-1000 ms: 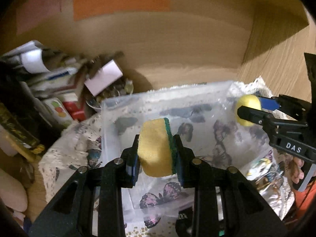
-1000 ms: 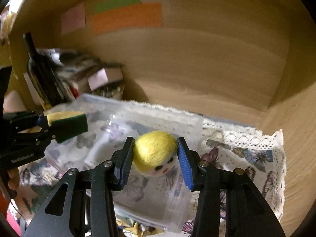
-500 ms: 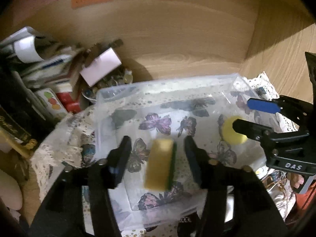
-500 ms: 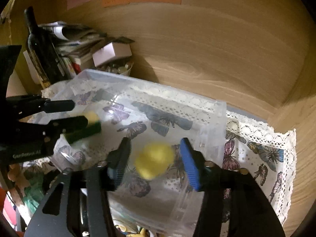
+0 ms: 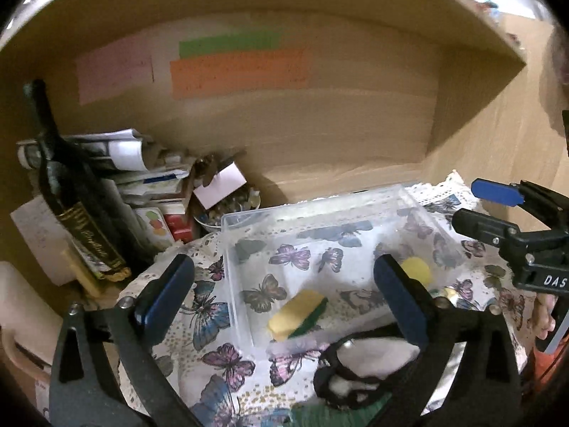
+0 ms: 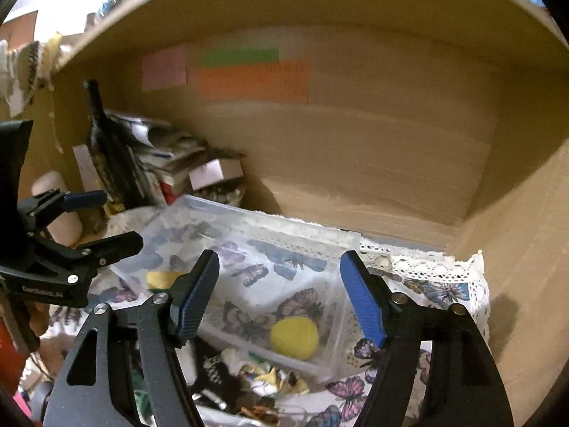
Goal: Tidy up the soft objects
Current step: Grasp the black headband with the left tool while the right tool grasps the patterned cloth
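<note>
A clear plastic bin [image 5: 320, 210] [image 6: 270, 224] stands on a butterfly-print cloth [image 5: 206, 316]. A yellow sponge with a green back [image 5: 297, 315] lies inside it, also showing in the right wrist view [image 6: 161, 279]. A yellow felt ball [image 6: 294, 338] lies in the bin's near right corner, partly hidden behind my left finger in the left wrist view [image 5: 416, 270]. My left gripper [image 5: 284, 295] is open and empty above the bin. My right gripper [image 6: 281, 299] is open and empty above the ball. Each gripper shows in the other's view, the right one [image 5: 487, 206] and the left one [image 6: 96, 220].
A dark wine bottle [image 5: 71, 199], stacked papers and boxes [image 5: 142, 178] and a bowl of small items [image 5: 227, 210] crowd the left of the wooden shelf. Coloured paper notes [image 5: 238, 67] stick on the back wall. A black strap and white cloth [image 5: 355, 370] lie in front of the bin.
Both grippers opened and drew back and up. The sponge and the yellow ball dropped out of them into the bin.
</note>
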